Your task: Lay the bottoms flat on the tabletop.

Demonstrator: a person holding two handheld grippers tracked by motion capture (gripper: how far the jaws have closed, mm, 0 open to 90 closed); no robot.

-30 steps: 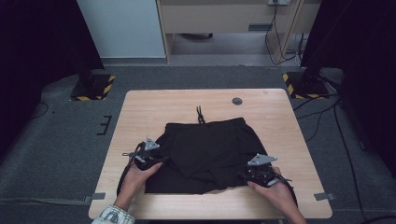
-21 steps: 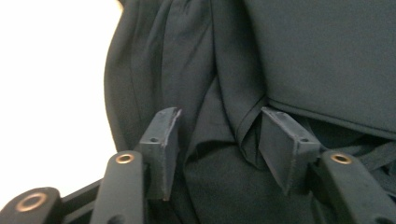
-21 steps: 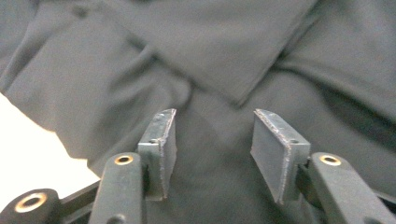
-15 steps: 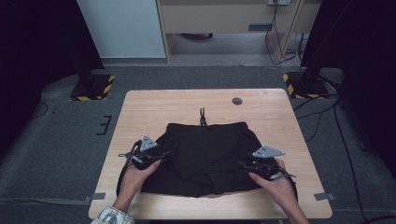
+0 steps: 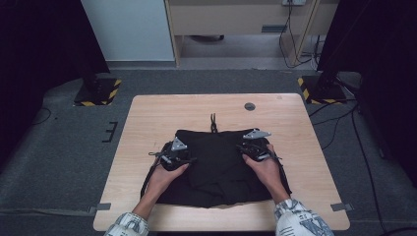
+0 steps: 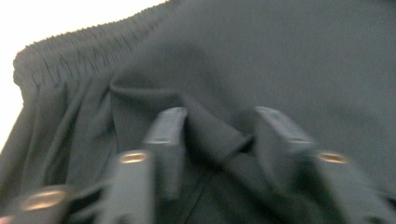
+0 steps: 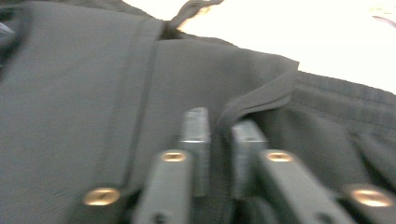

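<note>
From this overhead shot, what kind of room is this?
Likely a lab or data-collection bay, not a home: a lone wooden table on grey carpet, hazard-striped stand bases at both sides, loose floor cables.

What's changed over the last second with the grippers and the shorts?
Both grippers, left and right, have carried the near hem of the black shorts away from the person toward the waistband, folding the fabric over itself. The right jaws are pinched on a fabric edge; the left jaws stand apart with a fold between them. The drawstring and table stayed put.

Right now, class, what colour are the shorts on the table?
Black shorts, clearest in the high view.
</note>
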